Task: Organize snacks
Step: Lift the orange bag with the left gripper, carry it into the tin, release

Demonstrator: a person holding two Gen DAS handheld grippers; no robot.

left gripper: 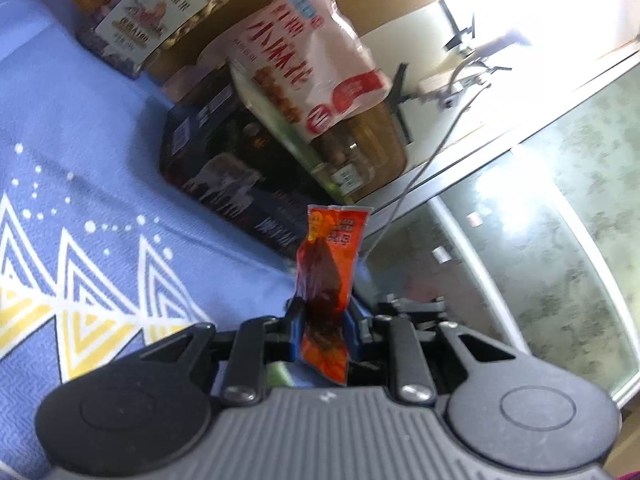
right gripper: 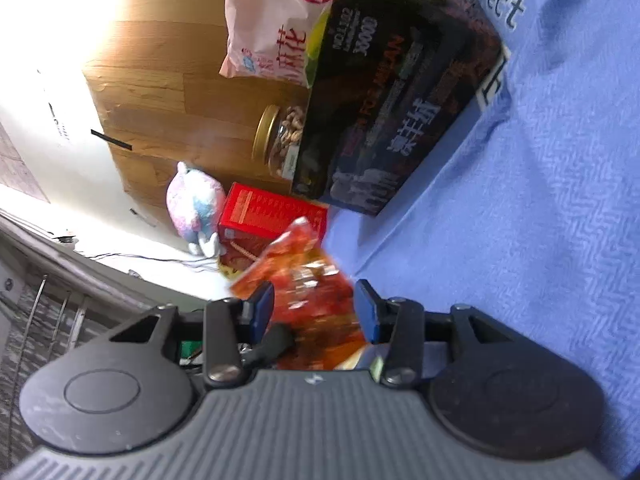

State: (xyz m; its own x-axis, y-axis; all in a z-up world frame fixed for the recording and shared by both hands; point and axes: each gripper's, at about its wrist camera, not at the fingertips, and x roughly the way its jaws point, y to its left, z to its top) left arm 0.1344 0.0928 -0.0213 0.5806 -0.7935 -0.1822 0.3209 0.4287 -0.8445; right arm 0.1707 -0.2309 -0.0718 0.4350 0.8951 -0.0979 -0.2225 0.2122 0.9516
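Note:
My left gripper point(left gripper: 323, 322) is shut on a small orange-red snack packet point(left gripper: 328, 276) with a dark piece inside, held above the edge of the blue tablecloth point(left gripper: 100, 152). My right gripper point(right gripper: 316, 306) holds a crinkled orange-red snack packet point(right gripper: 308, 280) between its blue pads, over the cloth's edge point(right gripper: 540, 220). Ahead stand a dark box point(left gripper: 224, 176) point(right gripper: 400, 100), a pink-white snack bag point(left gripper: 304, 64) point(right gripper: 272, 16) leaning on it, and nut jars point(left gripper: 156, 12) point(right gripper: 280, 144).
A clear jar point(left gripper: 360, 152) stands behind the dark box. A red box point(right gripper: 268, 216) and a pastel plush toy point(right gripper: 196, 204) lie past the table edge. Wooden panel point(right gripper: 160, 100) behind; patterned floor point(left gripper: 540, 220) beside the table.

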